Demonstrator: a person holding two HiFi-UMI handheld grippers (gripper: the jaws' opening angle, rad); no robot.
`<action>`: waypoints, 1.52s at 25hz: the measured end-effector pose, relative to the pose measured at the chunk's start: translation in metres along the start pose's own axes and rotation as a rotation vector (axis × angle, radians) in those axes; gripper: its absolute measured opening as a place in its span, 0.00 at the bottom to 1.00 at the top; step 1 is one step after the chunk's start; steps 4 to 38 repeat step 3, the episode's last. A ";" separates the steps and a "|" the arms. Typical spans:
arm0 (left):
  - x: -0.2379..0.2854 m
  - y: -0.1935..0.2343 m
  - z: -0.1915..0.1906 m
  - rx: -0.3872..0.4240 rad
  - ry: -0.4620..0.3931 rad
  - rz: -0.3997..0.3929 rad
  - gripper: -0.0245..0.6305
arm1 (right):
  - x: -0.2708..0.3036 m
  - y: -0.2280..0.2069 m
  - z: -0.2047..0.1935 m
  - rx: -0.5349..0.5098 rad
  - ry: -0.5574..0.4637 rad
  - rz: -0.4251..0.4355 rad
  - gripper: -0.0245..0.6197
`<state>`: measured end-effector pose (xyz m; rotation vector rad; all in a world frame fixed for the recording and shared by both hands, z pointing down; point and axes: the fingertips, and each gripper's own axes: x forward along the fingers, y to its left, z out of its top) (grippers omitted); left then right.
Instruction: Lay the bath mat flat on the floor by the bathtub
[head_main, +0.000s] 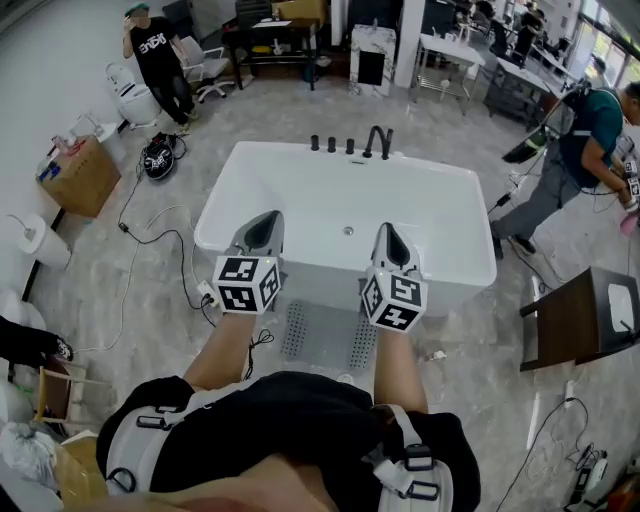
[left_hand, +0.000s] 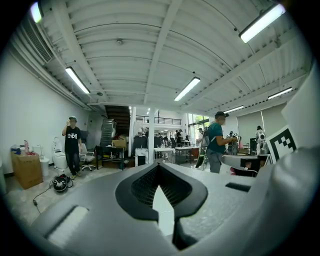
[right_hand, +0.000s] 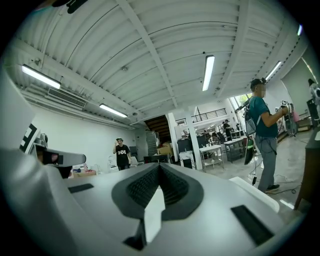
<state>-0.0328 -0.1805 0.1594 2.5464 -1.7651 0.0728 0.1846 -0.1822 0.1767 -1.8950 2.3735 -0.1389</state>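
A grey bath mat (head_main: 325, 335) with dotted strips lies flat on the floor against the near side of the white bathtub (head_main: 300, 180); my arms and body hide its near end. My left gripper (head_main: 268, 220) and right gripper (head_main: 388, 234) are side by side above the tub's near rim, pointing away from me. Both are shut with nothing between the jaws. In the left gripper view the gripper (left_hand: 159, 169) looks out level across the room, its jaws closed. The right gripper view shows the same for that gripper (right_hand: 160, 169).
A black faucet (head_main: 378, 140) stands on the tub's far rim. A power strip (head_main: 207, 293) and cables lie left of the tub. A dark wooden table (head_main: 575, 320) is at right, a cardboard box (head_main: 80, 175) at left. One person (head_main: 160, 60) stands back left, another (head_main: 585, 140) at right.
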 end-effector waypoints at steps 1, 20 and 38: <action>0.000 0.001 0.002 0.001 -0.001 -0.003 0.04 | 0.001 0.002 0.001 0.000 0.000 0.000 0.05; -0.001 0.005 0.005 0.001 -0.005 -0.009 0.04 | 0.004 0.006 0.002 0.000 0.000 -0.001 0.05; -0.001 0.005 0.005 0.001 -0.005 -0.009 0.04 | 0.004 0.006 0.002 0.000 0.000 -0.001 0.05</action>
